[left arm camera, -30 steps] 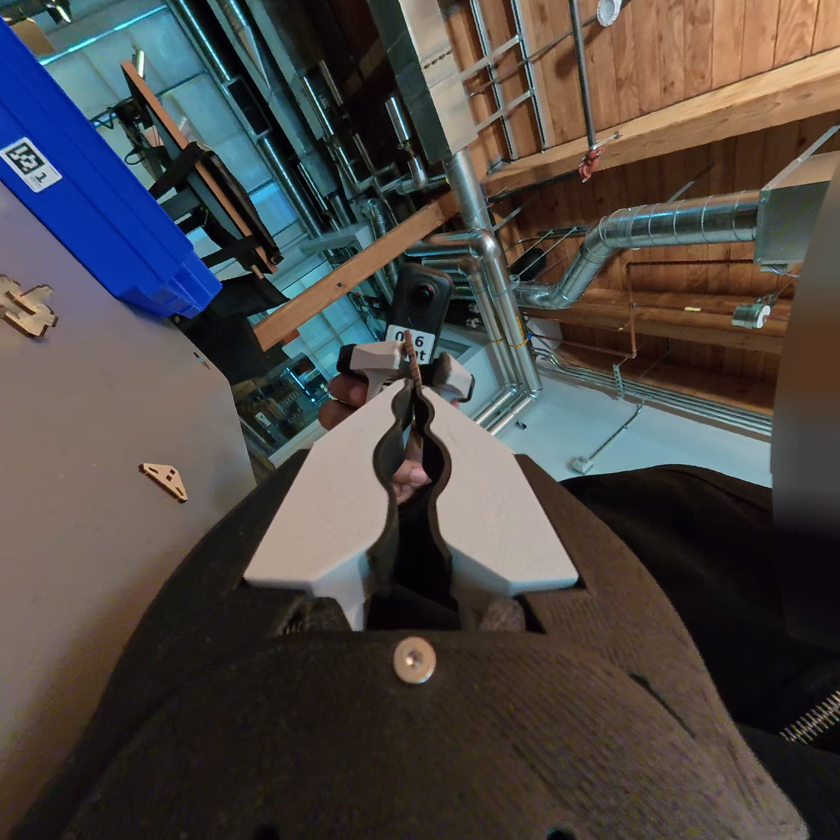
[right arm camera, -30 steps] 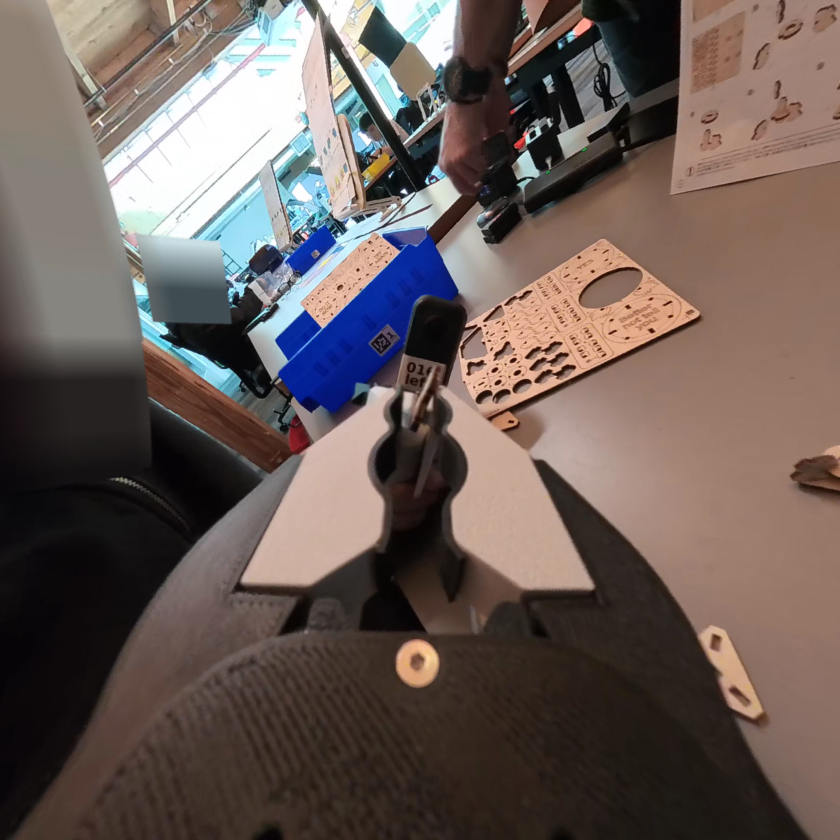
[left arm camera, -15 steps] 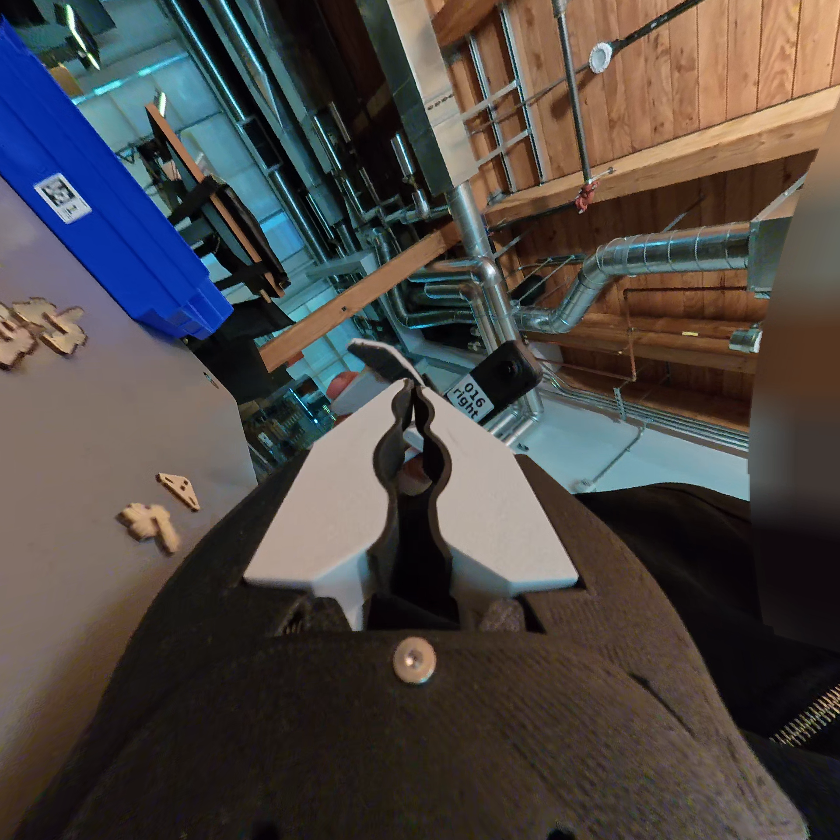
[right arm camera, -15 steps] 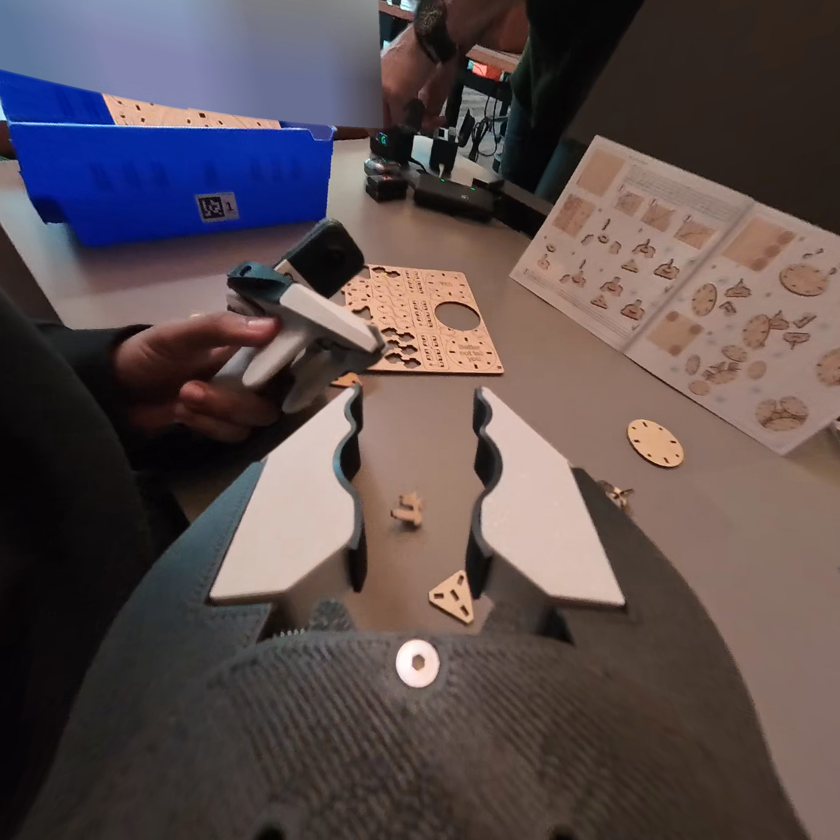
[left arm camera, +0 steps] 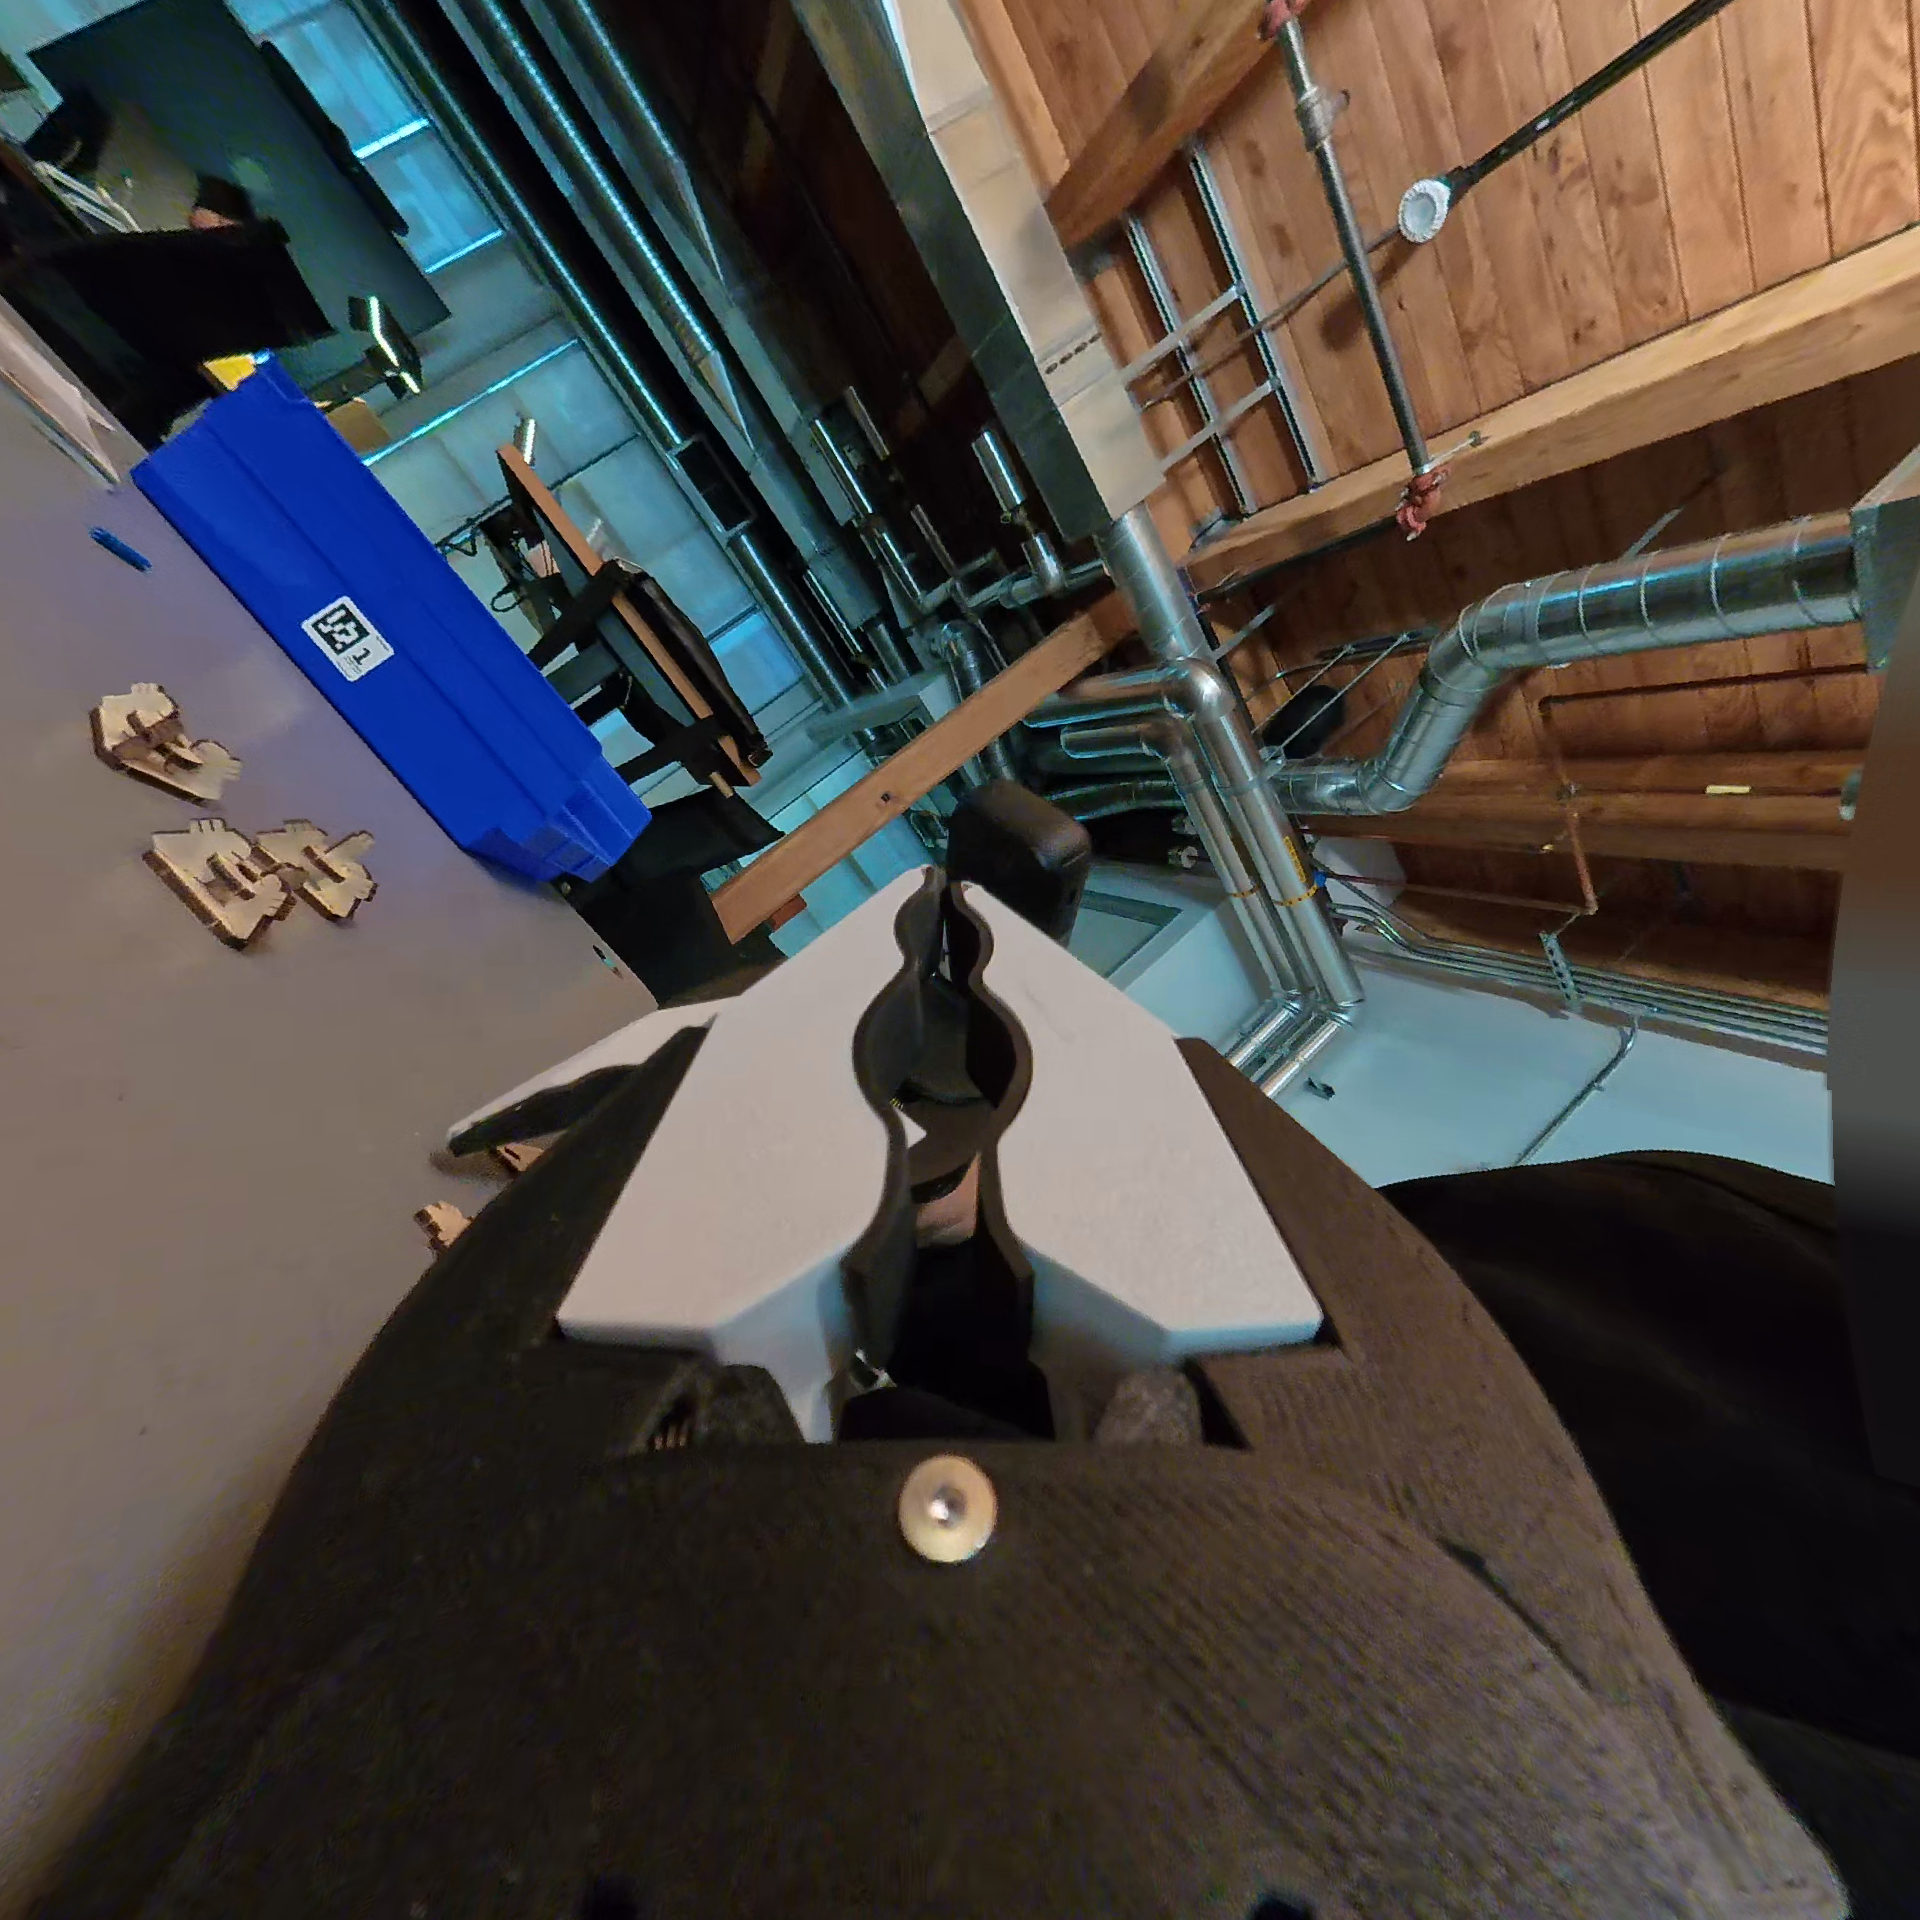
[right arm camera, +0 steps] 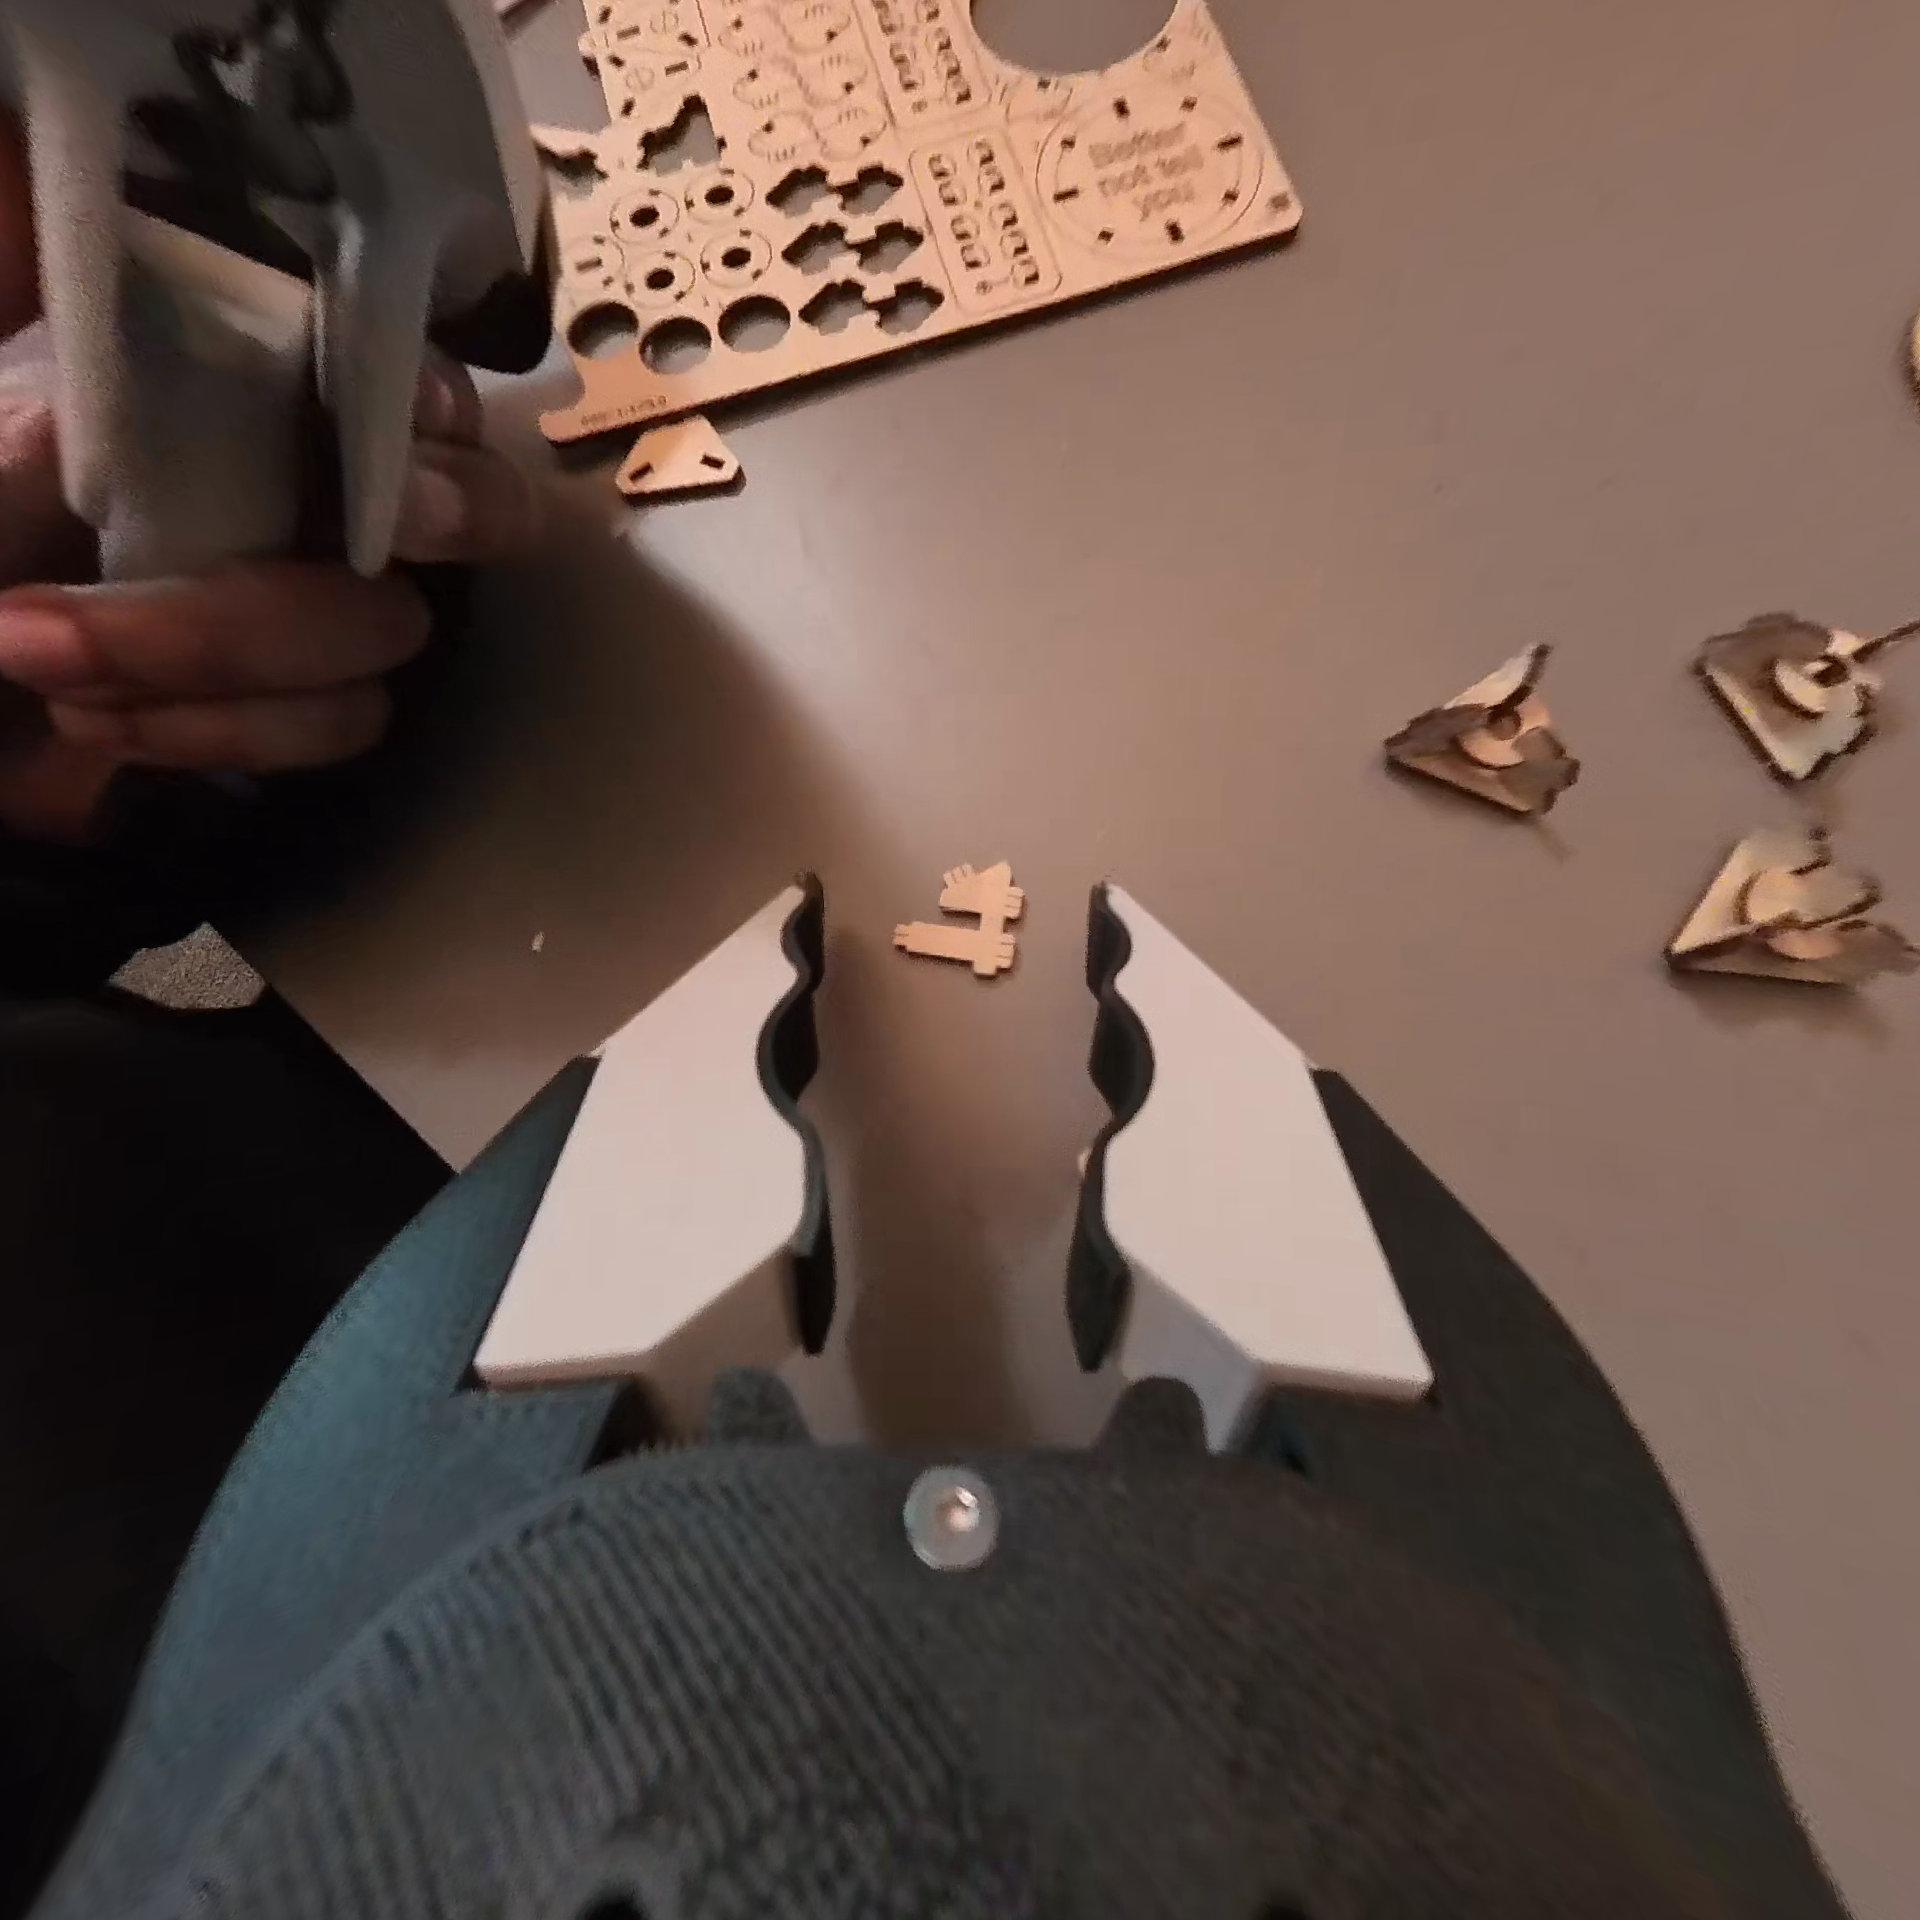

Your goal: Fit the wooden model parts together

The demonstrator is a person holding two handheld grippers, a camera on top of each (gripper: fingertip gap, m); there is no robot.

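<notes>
My right gripper (right arm camera: pixel 956 899) is open and points down at the grey table (right arm camera: pixel 1143 623). A small flat wooden piece (right arm camera: pixel 961 920) lies on the table between its fingertips, and neither pad touches it. My left gripper (left arm camera: pixel 940 899) is shut and tilted up toward the ceiling; nothing shows past its tips. It also appears blurred at the top left of the right wrist view (right arm camera: pixel 291 260), held by a hand (right arm camera: pixel 208 644). One grey finger (left arm camera: pixel 561 1101) of the right gripper shows low against the table in the left wrist view.
A laser-cut wooden sheet (right arm camera: pixel 883 208) lies farther back, with a small triangular piece (right arm camera: pixel 681 468) at its near edge. Three small wooden assemblies (right arm camera: pixel 1486 738) sit to the right. A blue bin (left arm camera: pixel 395 665) stands at the table's far side. The table edge runs at the lower left (right arm camera: pixel 343 1049).
My right gripper opened and swung from facing the left gripper down to the table, where a small wooden piece now lies between its fingers. The left gripper stayed shut.
</notes>
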